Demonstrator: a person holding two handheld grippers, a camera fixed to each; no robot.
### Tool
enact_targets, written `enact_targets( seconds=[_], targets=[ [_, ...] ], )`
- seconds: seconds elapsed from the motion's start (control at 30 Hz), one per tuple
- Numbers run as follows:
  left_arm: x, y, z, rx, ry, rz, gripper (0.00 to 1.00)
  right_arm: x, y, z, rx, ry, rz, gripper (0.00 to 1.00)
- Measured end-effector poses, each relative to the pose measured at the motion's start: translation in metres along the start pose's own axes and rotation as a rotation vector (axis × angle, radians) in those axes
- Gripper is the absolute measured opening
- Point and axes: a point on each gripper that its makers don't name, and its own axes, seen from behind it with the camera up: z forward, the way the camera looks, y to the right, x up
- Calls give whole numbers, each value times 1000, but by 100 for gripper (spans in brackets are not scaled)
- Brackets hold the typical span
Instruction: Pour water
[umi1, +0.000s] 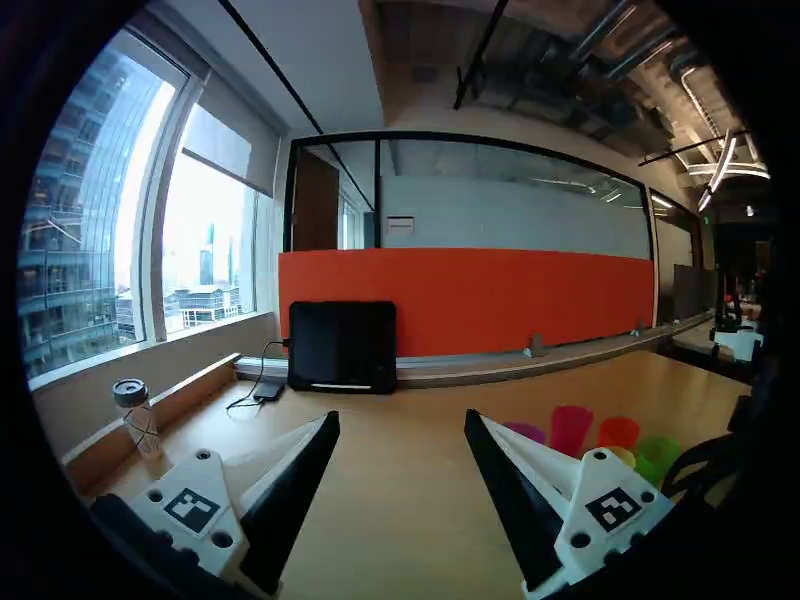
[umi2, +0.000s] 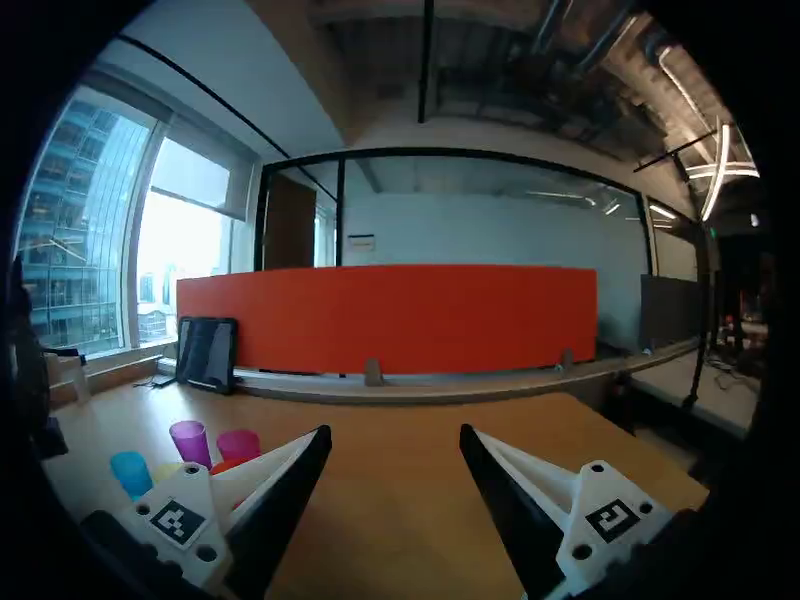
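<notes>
Left gripper (umi1: 400, 418) and right gripper (umi2: 393, 432) both gape wide, nothing held. In the left gripper view the bottle (umi1: 135, 420) is at 8 o'clock by the sill and the cups (umi1: 572, 428) at 4. The bottle looks like light, slick plastic, so I'd grab it mid-body, gently.

Open-plan office, upper floor. Long wooden desk (umi1: 420, 480) with orange divider panel (umi1: 470, 300) along back edge. Glass-walled room (umi1: 500, 190) behind divider. Tall windows (umi1: 200, 260) facing city towers (umi1: 70, 230). Roller blind (umi1: 225, 135) partly lowered. Exposed ceiling pipes (umi1: 600, 60), linear strip lights (umi1: 722, 165) overhead. Dark screen (umi1: 342, 345) with cable (umi1: 250, 385) leaning against divider. Further desks (umi2: 700, 385) at right.
</notes>
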Motion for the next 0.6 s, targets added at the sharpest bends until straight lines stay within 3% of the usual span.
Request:
enact_targets(
  seconds=[0.33,0.6],
  targets=[
    [36,5,14,-33,-14,-4,93,68,-6,3,58,15,-48,99],
    [73,14,16,-85,-5,5,93,103,-22,6,117,17,-71,99]
  ],
)
